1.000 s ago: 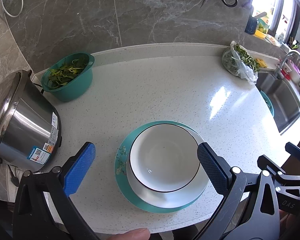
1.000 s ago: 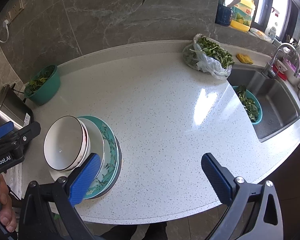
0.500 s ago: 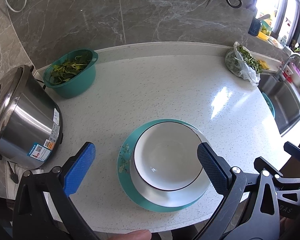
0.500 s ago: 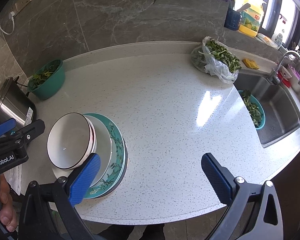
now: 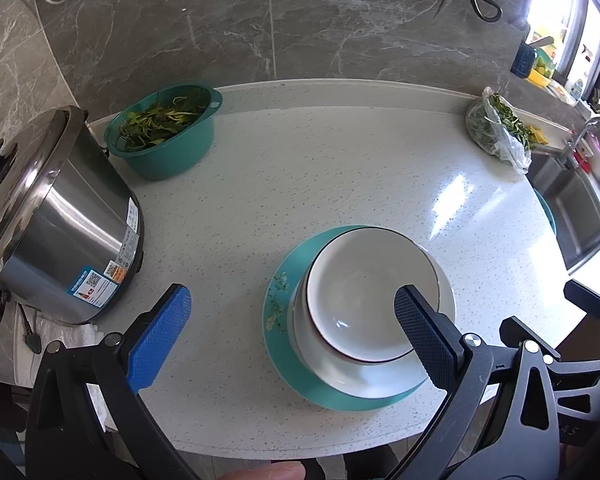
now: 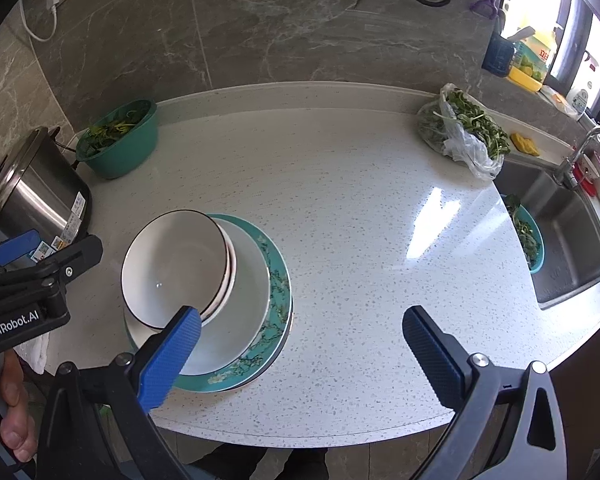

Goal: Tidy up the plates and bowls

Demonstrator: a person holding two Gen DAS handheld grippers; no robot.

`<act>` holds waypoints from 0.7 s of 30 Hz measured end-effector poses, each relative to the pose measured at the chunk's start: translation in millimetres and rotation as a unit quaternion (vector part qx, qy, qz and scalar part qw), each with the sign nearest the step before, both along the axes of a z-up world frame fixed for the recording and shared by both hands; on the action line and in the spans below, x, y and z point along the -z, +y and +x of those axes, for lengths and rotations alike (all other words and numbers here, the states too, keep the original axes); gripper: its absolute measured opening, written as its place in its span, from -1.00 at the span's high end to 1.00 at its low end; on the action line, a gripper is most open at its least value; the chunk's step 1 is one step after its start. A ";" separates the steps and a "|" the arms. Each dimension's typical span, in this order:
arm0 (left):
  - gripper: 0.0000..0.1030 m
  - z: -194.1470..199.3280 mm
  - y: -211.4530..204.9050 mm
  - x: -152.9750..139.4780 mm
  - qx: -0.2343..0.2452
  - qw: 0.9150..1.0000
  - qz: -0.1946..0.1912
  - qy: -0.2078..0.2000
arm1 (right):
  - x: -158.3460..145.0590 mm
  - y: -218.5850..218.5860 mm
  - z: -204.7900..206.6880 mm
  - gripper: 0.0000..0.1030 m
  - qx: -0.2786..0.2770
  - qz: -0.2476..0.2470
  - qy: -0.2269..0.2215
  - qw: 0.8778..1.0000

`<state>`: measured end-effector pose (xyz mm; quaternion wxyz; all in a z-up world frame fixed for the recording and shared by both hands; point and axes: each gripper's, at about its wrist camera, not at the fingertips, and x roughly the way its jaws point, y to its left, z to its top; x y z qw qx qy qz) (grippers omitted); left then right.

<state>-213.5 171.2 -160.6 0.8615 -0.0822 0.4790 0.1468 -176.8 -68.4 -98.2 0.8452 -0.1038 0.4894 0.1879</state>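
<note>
One stack of dishes stands near the counter's front edge: a white bowl with a dark rim (image 5: pixel 364 288) (image 6: pixel 176 264) sits on more white bowls, on a white plate (image 6: pixel 248 300), on a teal floral plate (image 5: pixel 284 312) (image 6: pixel 278 280). My left gripper (image 5: pixel 288 332) hovers open above and in front of the stack, its right finger (image 5: pixel 424 332) over the bowl's near rim. The right gripper (image 6: pixel 300 356) is open too, with the stack behind its left finger (image 6: pixel 168 356). Neither holds anything.
A steel rice cooker (image 5: pixel 48 224) stands at the left, with a teal colander of greens (image 5: pixel 164 132) behind it. A plastic bag of greens (image 6: pixel 464 132) lies near the sink (image 6: pixel 572 236) at the right, where another teal basket (image 6: pixel 526 236) sits. A hand (image 6: pixel 16 412) grips the left tool.
Both grippers have pulled back and lifted from the stack, so it appears farther away and more to the right in each view. The dishes have not moved.
</note>
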 end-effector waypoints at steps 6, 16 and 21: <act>-1.00 -5.6 7.3 0.6 -0.003 1.000 -0.001 -0.001 | 0.8 8.8 -4.1 -1.00 -0.006 -0.002 0.001 1.000; -1.00 -10.9 17.0 2.0 -0.009 1.000 -0.002 0.000 | 1.3 17.5 -8.2 -1.00 -0.011 -0.003 0.001 1.000; -1.00 -10.8 17.7 2.4 -0.010 1.000 -0.003 0.001 | 1.4 17.5 -8.2 -1.00 -0.010 -0.002 0.002 1.000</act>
